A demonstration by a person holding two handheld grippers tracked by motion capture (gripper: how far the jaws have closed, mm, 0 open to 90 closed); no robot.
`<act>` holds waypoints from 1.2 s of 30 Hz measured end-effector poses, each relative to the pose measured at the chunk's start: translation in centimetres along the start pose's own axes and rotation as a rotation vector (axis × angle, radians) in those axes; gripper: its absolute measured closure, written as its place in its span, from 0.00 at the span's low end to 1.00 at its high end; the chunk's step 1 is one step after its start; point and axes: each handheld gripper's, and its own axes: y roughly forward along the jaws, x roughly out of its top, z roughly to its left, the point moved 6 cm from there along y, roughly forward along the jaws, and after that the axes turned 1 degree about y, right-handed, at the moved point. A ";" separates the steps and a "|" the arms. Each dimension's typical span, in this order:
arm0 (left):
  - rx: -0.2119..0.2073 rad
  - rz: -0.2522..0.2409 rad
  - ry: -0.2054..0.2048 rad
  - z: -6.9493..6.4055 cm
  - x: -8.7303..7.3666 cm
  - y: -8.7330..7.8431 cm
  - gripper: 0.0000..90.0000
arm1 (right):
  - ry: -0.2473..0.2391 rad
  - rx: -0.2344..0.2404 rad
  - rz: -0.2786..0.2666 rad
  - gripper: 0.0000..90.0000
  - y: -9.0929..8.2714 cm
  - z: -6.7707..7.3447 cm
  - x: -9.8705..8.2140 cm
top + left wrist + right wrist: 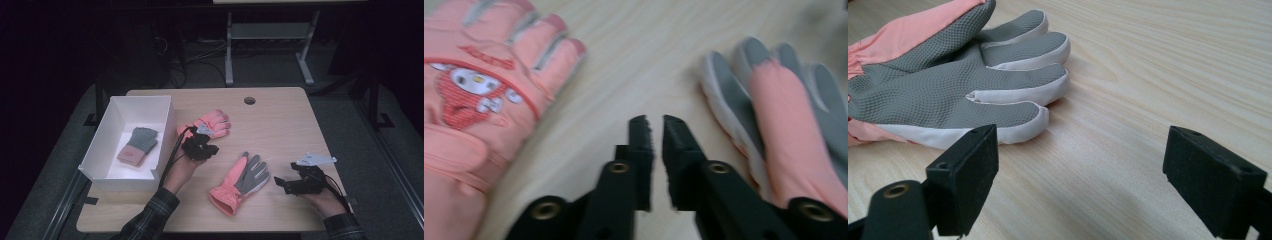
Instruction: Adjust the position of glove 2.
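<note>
While one grey knit glove with a pink cuff already lies on the floor of the white box at the left side of the table, two pink gloves are out on the wood, so by my reading the sorting of gloves into the box is roughly a third done. Far pink glove lies back up, just right of the box wall; the left gripper view shows a cartoon patch on it. Near pink glove lies palm up in mid-table, grey grip side showing, cuff toward the person and fingers pointing away. Left gripper sits at the cuff end of the far glove, between the two gloves; its jaws are together with only a thin slit between the pads and nothing caught in them. Whether it touches the glove fabric cannot be told from the high view. Right gripper hovers low over the table just right of the near glove, jaws wide apart and empty, fingertips of the glove just beyond its left pad. Judgement: neither pink glove is gripped yet; both remain to be picked up and carried to the box, the right gripper seeming better placed to take the near one.
</note>
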 end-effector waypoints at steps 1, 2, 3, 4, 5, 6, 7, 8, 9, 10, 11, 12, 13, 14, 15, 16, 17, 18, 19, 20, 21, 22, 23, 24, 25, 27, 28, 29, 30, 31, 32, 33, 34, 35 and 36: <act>0.020 0.006 -0.015 0.7 0.6 0.2 0.99 | 0.000 0.003 -0.001 0.16 0.0 0.0 0.0; 0.020 0.006 -0.015 0.7 0.6 0.2 0.99 | 0.000 0.003 -0.001 0.16 0.0 0.0 0.0; 0.043 -0.003 -0.025 1.3 1.3 0.4 0.99 | -0.001 0.009 0.004 0.16 0.0 0.1 0.0; 0.043 -0.003 -0.025 1.3 1.3 0.4 0.99 | -0.001 0.009 0.004 0.16 0.0 0.1 0.0; 0.061 -0.017 -0.045 2.0 1.9 0.5 1.00 | -0.005 0.011 0.007 0.16 0.1 0.1 0.0; 0.073 -0.020 -0.046 2.4 2.2 0.6 0.99 | -0.005 0.011 0.007 0.16 0.1 0.0 0.0; 0.085 -0.025 -0.053 2.8 2.5 0.7 0.99 | -0.001 0.011 0.007 0.16 0.1 0.0 -0.1; 0.108 -0.032 -0.051 3.2 2.8 0.9 0.92 | 0.000 0.011 0.006 0.16 0.1 0.0 -0.1; 0.119 -0.022 -0.049 3.6 2.9 1.2 0.84 | 0.000 0.010 0.003 0.16 0.0 -0.1 0.0; 0.123 -0.019 -0.050 4.0 3.0 1.4 0.82 | 0.000 0.010 0.004 0.16 0.0 -0.1 -0.1; 0.128 -0.011 -0.050 4.4 3.1 1.6 0.80 | 0.003 0.010 0.004 0.16 0.0 -0.1 0.0; 0.143 0.005 -0.046 4.8 3.1 1.8 0.77 | 0.002 0.010 0.003 0.16 0.0 -0.2 0.0; 0.143 0.005 -0.046 4.8 3.1 1.8 0.77 | 0.003 0.012 0.002 0.16 -0.1 -0.2 0.0; 0.162 0.015 -0.060 5.5 3.1 2.4 0.74 | 0.003 0.013 0.002 0.16 0.0 -0.2 0.0; 0.166 0.017 -0.069 5.9 3.1 2.6 0.73 | 0.003 0.013 0.003 0.16 0.0 -0.2 0.0; 0.177 0.019 -0.069 6.2 3.0 2.8 0.72 | 0.007 0.015 0.002 0.16 0.0 -0.2 0.0; 0.184 0.026 -0.071 6.5 2.9 3.0 0.70 | 0.009 0.014 0.003 0.16 0.0 -0.2 0.0; 0.188 0.036 -0.071 6.7 2.8 3.3 0.70 | 0.005 0.014 0.000 0.16 0.0 -0.2 0.0; 0.195 0.045 -0.072 6.9 2.7 3.5 0.69 | 0.006 0.015 -0.001 0.16 0.0 -0.2 0.0; 0.196 0.053 -0.073 7.1 2.5 3.8 0.68 | 0.006 0.014 -0.002 0.16 0.0 -0.2 0.0; 0.193 0.056 -0.080 7.2 2.3 4.2 0.67 | 0.007 0.014 -0.002 0.16 0.0 -0.2 0.0; 0.189 0.060 -0.083 7.2 2.2 4.5 0.67 | 0.006 0.015 -0.001 0.16 0.0 -0.2 0.0; 0.188 0.070 -0.082 7.3 2.0 4.9 0.65 | 0.005 0.015 0.000 0.16 0.0 -0.2 0.0; 0.192 0.078 -0.080 7.3 1.8 5.2 0.65 | 0.006 0.015 0.000 0.16 0.0 -0.2 0.0; 0.195 0.082 -0.083 7.3 1.7 5.5 0.65 | 0.005 0.016 0.000 0.16 0.0 -0.2 0.0; 0.196 0.090 -0.079 7.4 1.5 5.7 0.69 | 0.007 0.016 0.000 0.16 0.0 -0.2 0.0; 0.178 0.092 -0.093 7.5 1.3 6.0 0.75 | 0.006 0.015 0.000 0.16 0.0 -0.2 -0.1; 0.167 0.093 -0.096 7.5 1.2 6.1 0.81 | 0.007 0.015 0.003 0.16 0.0 -0.2 -0.1; 0.167 0.093 -0.096 7.5 1.2 6.1 0.87 | 0.005 0.015 0.003 0.16 0.0 -0.3 -0.1; 0.155 0.087 -0.118 7.5 1.1 6.2 0.91 | 0.006 0.014 0.003 0.16 0.0 -0.2 -0.1; 0.152 0.083 -0.122 7.5 1.2 6.2 0.95 | 0.007 0.016 0.003 0.16 0.0 -0.2 -0.1; 0.147 0.082 -0.129 7.5 1.2 6.1 0.96 | 0.007 0.017 0.003 0.16 0.0 -0.2 -0.1; 0.143 0.083 -0.132 7.6 1.2 5.9 0.97 | 0.008 0.017 0.003 0.17 0.0 -0.2 -0.1; 0.137 0.076 -0.140 7.6 1.3 5.8 0.97 | 0.008 0.016 0.002 0.17 0.0 -0.2 -0.1; 0.137 0.076 -0.140 7.6 1.3 5.8 0.98 | 0.005 0.014 0.002 0.17 0.0 -0.3 -0.1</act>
